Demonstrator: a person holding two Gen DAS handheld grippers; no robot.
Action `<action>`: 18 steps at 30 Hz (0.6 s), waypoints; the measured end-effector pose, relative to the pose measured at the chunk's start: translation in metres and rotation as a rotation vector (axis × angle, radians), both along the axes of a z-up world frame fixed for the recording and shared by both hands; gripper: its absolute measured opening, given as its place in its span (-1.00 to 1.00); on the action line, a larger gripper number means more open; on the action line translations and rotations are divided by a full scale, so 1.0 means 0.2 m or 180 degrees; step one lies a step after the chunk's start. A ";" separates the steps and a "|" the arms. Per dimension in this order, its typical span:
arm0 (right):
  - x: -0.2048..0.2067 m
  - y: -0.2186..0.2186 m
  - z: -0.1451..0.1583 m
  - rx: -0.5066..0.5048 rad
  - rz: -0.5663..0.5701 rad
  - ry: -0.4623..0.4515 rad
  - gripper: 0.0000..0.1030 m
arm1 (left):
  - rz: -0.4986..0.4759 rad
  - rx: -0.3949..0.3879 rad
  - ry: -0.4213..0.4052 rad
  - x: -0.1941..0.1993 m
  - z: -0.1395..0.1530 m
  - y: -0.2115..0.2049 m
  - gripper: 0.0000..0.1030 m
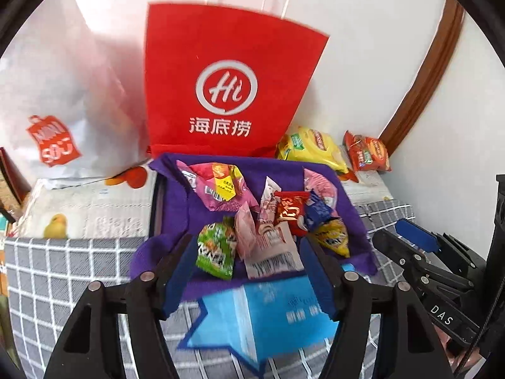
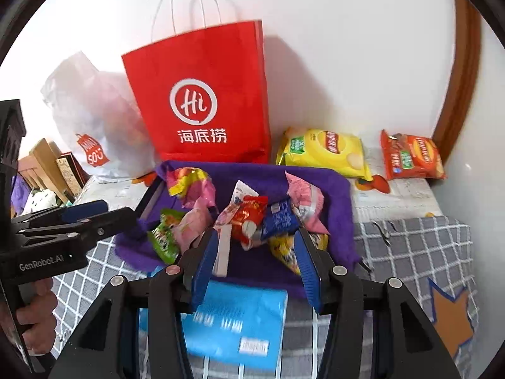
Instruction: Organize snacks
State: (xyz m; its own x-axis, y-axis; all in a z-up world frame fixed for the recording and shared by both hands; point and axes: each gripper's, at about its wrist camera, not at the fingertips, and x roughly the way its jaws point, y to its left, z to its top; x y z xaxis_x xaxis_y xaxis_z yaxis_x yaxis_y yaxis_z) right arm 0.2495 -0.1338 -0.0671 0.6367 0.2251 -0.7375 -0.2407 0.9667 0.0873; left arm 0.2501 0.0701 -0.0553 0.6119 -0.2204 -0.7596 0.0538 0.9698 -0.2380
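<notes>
Clearly, red "Hi" bag, "MINISO" bag

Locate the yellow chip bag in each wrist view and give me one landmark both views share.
Left wrist view: the yellow chip bag lies right of centre, at the right foot of the red paper bag, with an orange chip bag on its right.
Right wrist view: the yellow chip bag lies right of centre, just right of the red paper bag, behind the purple cloth.
Shared landmark: the red paper bag with the white Hi logo.
</notes>
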 end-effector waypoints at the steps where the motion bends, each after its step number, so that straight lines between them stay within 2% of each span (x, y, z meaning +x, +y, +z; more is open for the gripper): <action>1: -0.05 -0.01 0.03 0.0015 -0.0026 -0.0006 -0.02 | 0.0015 -0.0002 -0.0033 -0.05 0.03 0.00 0.33; 4: -0.18 -0.03 0.10 0.0023 -0.0070 -0.0042 0.02 | 0.0071 0.0033 -0.0130 -0.18 0.10 0.01 0.39; 8: -0.36 -0.05 0.18 -0.0072 -0.0148 -0.0151 0.24 | 0.0114 0.0056 -0.0231 -0.34 0.17 -0.01 0.47; 11: -0.45 -0.07 0.22 -0.0133 -0.0194 -0.0177 0.29 | 0.0104 0.0095 -0.0309 -0.45 0.22 -0.04 0.52; 13: -0.51 -0.09 0.23 -0.0158 -0.0229 -0.0153 0.29 | 0.0131 0.0134 -0.0384 -0.52 0.25 -0.06 0.64; 16: -0.60 -0.13 0.25 -0.0147 -0.0274 -0.0167 0.30 | 0.0162 0.0202 -0.0456 -0.62 0.28 -0.09 0.71; 18: -0.65 -0.16 0.26 -0.0140 -0.0290 -0.0196 0.41 | 0.0170 0.0229 -0.0502 -0.68 0.29 -0.10 0.74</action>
